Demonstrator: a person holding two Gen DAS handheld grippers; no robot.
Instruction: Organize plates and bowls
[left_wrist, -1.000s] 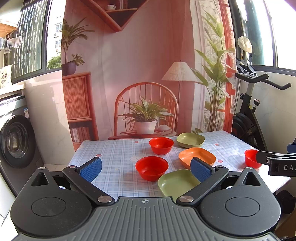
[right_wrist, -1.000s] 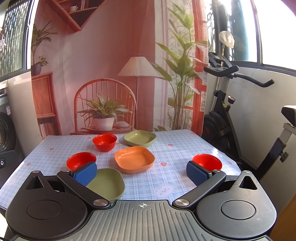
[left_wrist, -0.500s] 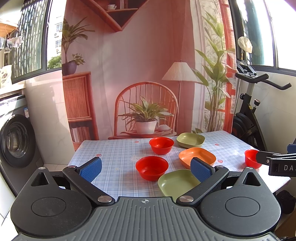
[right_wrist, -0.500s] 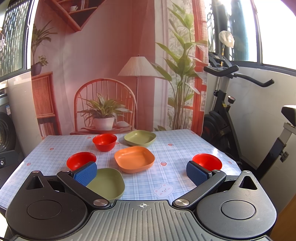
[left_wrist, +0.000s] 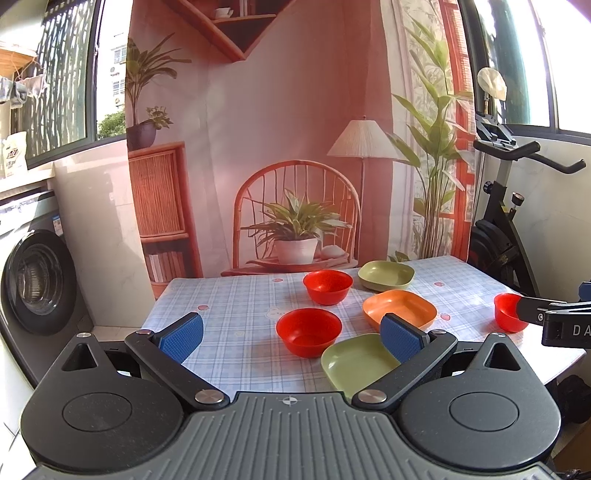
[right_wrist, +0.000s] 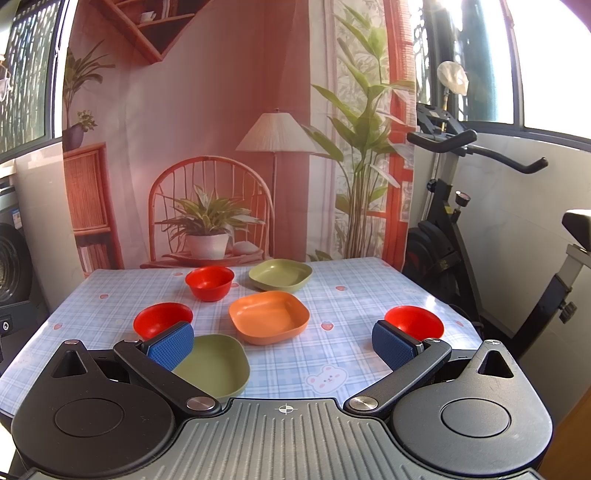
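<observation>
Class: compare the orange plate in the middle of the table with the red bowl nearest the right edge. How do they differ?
The orange plate is squarish with rounded corners; the red bowl is round. The plate is shallower and wider; the bowl deeper and narrower. Both sit upright and empty on the checked tablecloth.

Both views are bright and sharp, lit by daylight. The strongest light enters through the window up and to the right of the right gripper, where the pane is blown out to white. Glare sheens the tablecloth at its right edge, ahead of that gripper. Shadows under the dishes are soft. Fisheye distortion bends the window frames at the edges, and the corners darken.
</observation>
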